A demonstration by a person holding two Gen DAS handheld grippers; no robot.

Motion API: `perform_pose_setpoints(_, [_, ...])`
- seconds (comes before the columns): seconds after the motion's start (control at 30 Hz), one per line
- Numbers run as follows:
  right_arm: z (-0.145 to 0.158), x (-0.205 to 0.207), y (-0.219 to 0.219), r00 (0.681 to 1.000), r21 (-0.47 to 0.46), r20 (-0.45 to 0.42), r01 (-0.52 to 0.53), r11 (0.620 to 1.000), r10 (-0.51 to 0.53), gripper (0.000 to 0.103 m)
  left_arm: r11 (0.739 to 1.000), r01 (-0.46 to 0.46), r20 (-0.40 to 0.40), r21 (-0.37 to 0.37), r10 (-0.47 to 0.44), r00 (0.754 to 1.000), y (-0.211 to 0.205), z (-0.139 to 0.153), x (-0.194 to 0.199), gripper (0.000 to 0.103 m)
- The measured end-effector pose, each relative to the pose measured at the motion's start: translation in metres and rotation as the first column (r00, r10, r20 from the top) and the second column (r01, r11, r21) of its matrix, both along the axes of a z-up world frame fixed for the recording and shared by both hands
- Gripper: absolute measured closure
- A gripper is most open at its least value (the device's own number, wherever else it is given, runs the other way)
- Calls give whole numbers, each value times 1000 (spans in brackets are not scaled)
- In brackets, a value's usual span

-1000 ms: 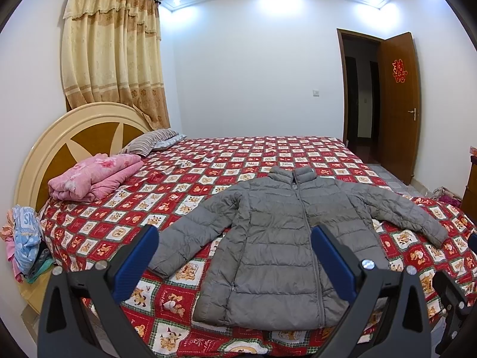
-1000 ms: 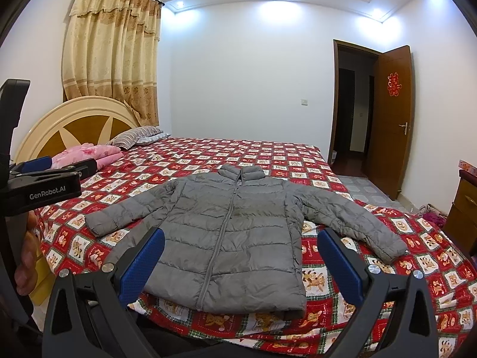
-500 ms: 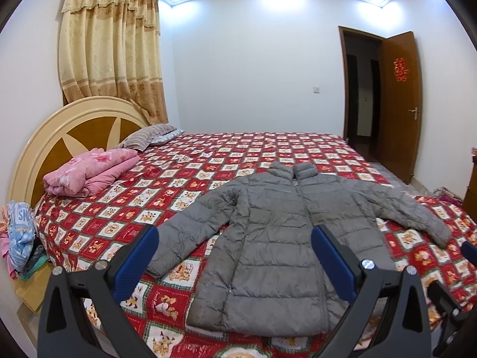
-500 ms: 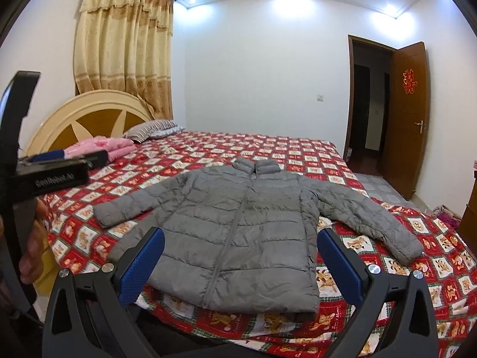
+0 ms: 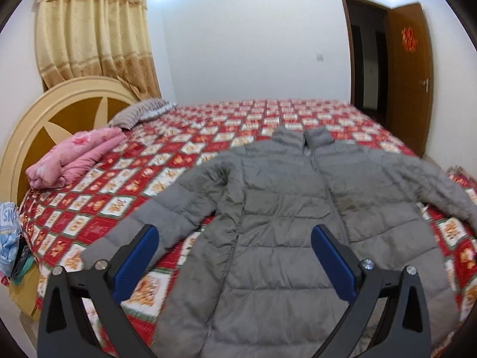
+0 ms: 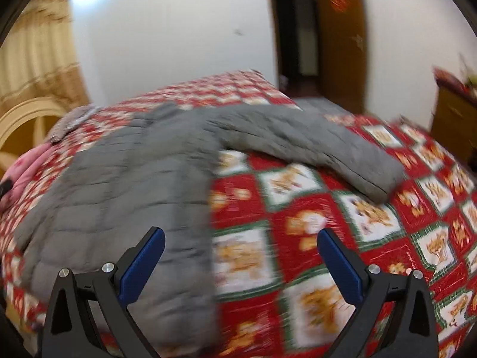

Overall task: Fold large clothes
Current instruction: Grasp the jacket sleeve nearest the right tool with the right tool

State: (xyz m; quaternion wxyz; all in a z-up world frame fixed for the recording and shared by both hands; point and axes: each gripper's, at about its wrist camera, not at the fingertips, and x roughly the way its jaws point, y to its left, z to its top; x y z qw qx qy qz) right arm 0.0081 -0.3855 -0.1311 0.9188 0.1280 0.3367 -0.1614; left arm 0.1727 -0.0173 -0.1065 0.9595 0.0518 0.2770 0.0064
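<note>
A grey puffer jacket (image 5: 286, 208) lies flat and zipped on the red patterned bedspread (image 5: 208, 125), collar away from me, both sleeves spread out. My left gripper (image 5: 235, 256) hovers open over the jacket's lower left front, with nothing between its blue pads. In the blurred right wrist view the jacket (image 6: 125, 185) fills the left half and its right sleeve (image 6: 313, 146) stretches to the right. My right gripper (image 6: 240, 256) hangs open above the jacket's right edge near the hem, holding nothing.
A folded pink blanket (image 5: 74, 158) and striped pillow (image 5: 140, 112) lie by the round headboard (image 5: 38, 119). Curtains (image 5: 92, 29) hang at back left. A brown door (image 5: 408, 74) stands open at right. A wooden cabinet (image 6: 456, 116) stands right of the bed.
Both grippers have moved forward and down toward the jacket. The right gripper has swung to the right, so the right sleeve and bare bedspread now fill its view. Both stay open.
</note>
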Motion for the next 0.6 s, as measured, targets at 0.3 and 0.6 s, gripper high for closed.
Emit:
perform_pose_setpoints(0.3, [-17,13,-141,946,181,-73,323,929,-315,23,1000,-30,-93,10,30,995,-6,-28,70,0])
perform_pose_setpoints(0.6, [-30,39,-187,915,227,-146,400,888,-375,48,995,-88,-137,53,95,986,0,-45,111,0])
